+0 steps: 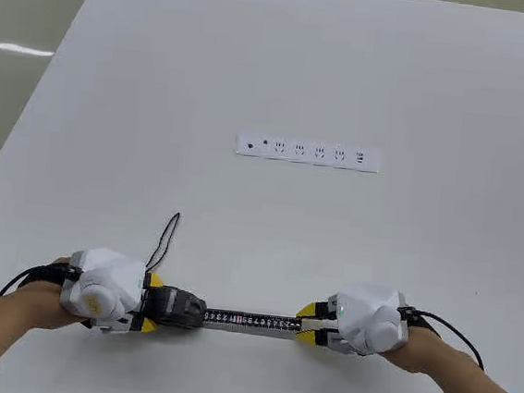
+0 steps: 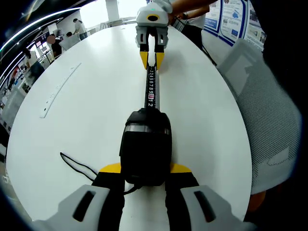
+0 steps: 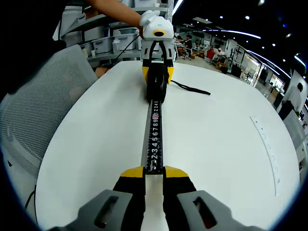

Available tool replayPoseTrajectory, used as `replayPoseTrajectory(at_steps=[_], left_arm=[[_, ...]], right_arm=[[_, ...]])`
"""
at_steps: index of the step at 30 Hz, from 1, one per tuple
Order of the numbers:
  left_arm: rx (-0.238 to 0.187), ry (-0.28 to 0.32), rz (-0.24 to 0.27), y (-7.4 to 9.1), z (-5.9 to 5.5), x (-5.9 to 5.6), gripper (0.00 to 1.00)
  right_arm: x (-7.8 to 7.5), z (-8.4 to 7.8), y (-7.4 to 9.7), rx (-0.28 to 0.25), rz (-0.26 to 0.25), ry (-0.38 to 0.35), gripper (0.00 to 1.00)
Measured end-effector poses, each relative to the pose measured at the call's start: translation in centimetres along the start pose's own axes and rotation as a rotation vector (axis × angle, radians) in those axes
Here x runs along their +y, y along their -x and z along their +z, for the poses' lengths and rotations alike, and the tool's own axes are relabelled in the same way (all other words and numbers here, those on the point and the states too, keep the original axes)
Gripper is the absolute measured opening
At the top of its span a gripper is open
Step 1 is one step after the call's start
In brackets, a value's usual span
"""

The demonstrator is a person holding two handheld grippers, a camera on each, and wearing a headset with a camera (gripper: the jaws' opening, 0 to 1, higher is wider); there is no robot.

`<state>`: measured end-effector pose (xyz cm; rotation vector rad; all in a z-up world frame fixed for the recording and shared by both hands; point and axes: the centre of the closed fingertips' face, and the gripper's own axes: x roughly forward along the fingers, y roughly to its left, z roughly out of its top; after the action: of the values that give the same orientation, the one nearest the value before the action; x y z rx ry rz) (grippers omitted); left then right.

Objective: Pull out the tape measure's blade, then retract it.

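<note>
Tape measure case (image 1: 175, 306) sits near-left on white table (image 1: 300, 89), clamped sideways by left gripper (image 1: 151, 303); blade (image 1: 250, 322) runs straight right along the near edge to right gripper (image 1: 306, 324), which pinches its tip, so retraction likely means travelling leftward down that axis.

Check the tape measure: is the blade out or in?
Out. The blade stretches from the case in the left gripper to the right gripper, numbers showing.

Black tape measure (image 1: 175, 307) on table — blade (image 1: 252, 322) part-extended.
</note>
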<state>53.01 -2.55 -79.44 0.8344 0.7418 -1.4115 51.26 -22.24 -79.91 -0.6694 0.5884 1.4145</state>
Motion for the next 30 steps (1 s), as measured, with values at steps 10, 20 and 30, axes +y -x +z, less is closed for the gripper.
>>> replayPoseTrajectory(at_steps=[10,20,30], left_arm=[[0.003,0.001,0.001,-0.1,-0.1,0.0,0.28],[0.010,-0.002,-0.001,-0.1,0.0,0.0,0.28],[0.014,-0.007,-0.003,-0.1,0.0,0.0,0.28]], right_arm=[[0.0,-0.3,0.5,0.001,-0.001,0.004,0.11],[0.0,-0.8,0.9,0.002,-0.002,-0.001,0.11],[0.1,-1.1,1.3,0.006,-0.008,-0.001,0.11]])
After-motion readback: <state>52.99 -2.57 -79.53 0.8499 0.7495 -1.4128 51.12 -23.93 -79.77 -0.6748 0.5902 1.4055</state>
